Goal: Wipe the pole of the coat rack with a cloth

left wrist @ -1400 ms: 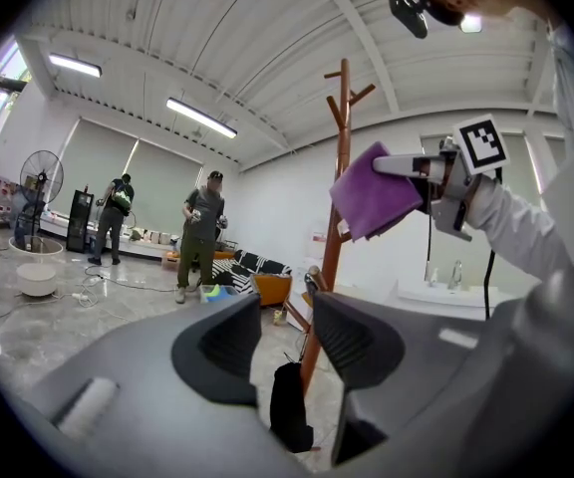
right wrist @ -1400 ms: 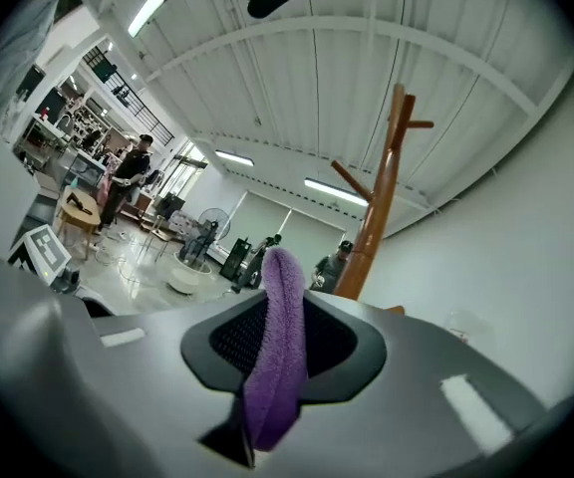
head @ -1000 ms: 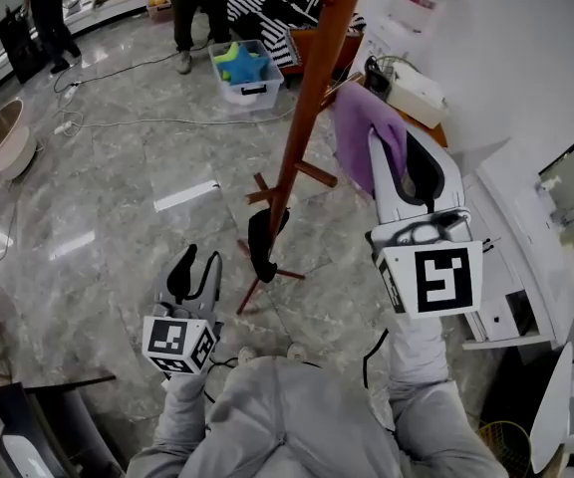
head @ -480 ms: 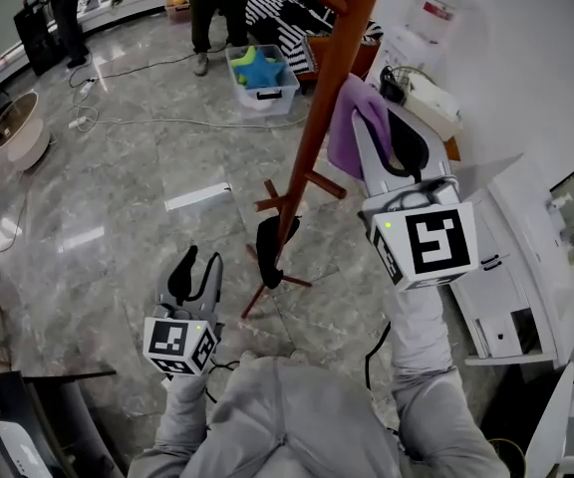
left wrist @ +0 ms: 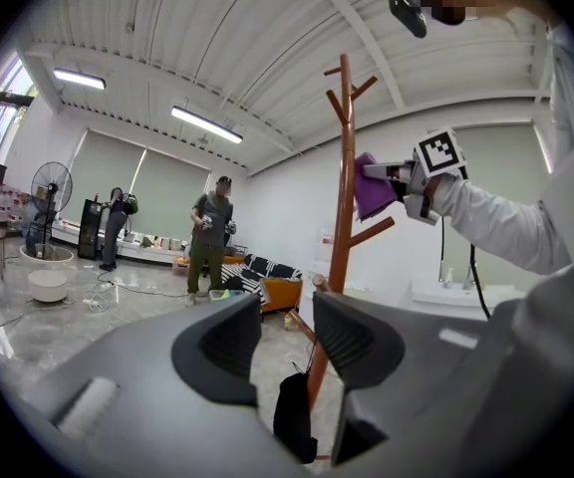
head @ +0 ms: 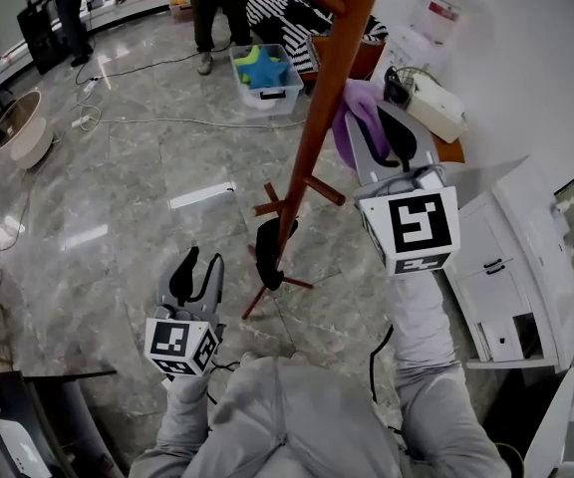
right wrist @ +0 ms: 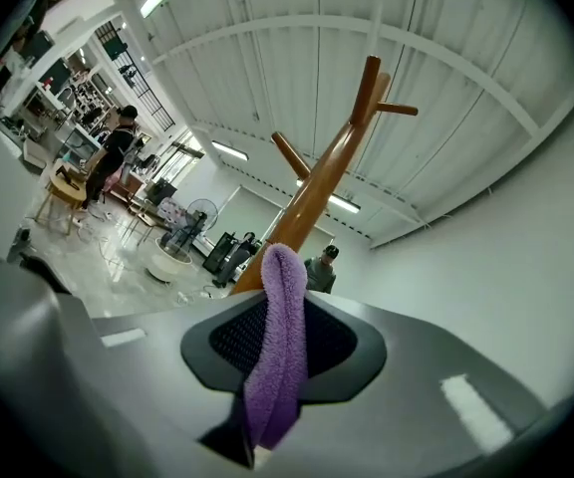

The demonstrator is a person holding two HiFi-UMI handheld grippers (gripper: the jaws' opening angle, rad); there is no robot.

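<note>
Right gripper jaws clamped on the purple cloth, with the cloth against the right side of the wooden coat rack pole, above a side peg. Left gripper held low, left of the rack's feet on the marble floor, jaws a narrow gap apart and gripping nothing. Black item hangs low on the pole.

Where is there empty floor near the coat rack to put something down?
The widest bare floor lies left of the coat rack, between the white cable and the left hand-held gripper. It is crowded right of the rack, by the white cabinet, and behind it, around the plastic bin.
</note>
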